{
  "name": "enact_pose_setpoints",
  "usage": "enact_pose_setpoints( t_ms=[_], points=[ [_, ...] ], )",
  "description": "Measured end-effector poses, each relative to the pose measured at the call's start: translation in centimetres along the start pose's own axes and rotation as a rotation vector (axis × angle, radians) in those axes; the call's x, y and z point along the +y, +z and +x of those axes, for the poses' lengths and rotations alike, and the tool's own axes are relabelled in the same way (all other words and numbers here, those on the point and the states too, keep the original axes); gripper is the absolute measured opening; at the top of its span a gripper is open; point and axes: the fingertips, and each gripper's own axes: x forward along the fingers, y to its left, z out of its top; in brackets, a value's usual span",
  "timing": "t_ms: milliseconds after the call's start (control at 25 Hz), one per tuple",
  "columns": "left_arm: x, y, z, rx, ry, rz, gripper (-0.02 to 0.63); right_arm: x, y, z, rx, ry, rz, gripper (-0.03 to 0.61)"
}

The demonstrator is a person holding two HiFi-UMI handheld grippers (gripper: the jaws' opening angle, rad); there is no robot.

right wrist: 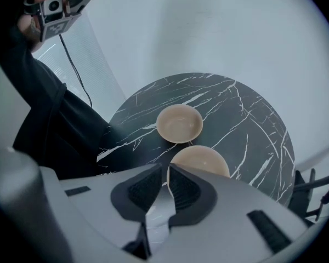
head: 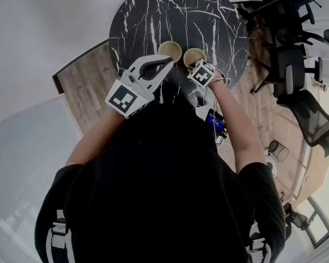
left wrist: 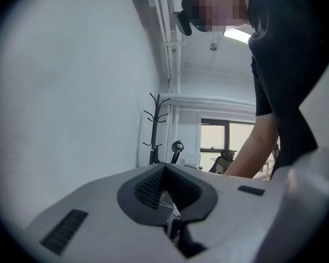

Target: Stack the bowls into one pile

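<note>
Two beige bowls stand side by side, apart, on the round black marble table: one on the left, one on the right. My right gripper points steeply down at the near edge of the right bowl. Its jaws stand a narrow gap apart, and that bowl's left rim lies right at the tips. The other bowl sits just beyond, empty. My left gripper hovers by the left bowl, raised and level, shut on nothing, and sees only the room.
Black office chairs crowd the table's right side on the wooden floor. A mesh waste bin stands further back. A white wall and a coat rack fill the left gripper view. My own body hides the table's near edge.
</note>
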Motion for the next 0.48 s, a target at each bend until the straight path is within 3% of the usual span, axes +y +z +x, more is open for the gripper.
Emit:
enact_pose_setpoints(
  t_ms=[240,480],
  points=[
    [0.5,0.1,-0.6,-0.01,0.007,0.003,0.003,-0.9,2.5,-0.8,-0.064,-0.003,0.011,0.04],
    [1.8,0.0,-1.3,-0.013,0.029,0.006,0.003,-2.8,4.8,-1.9,-0.062,-0.032,0.012,0.041]
  ],
)
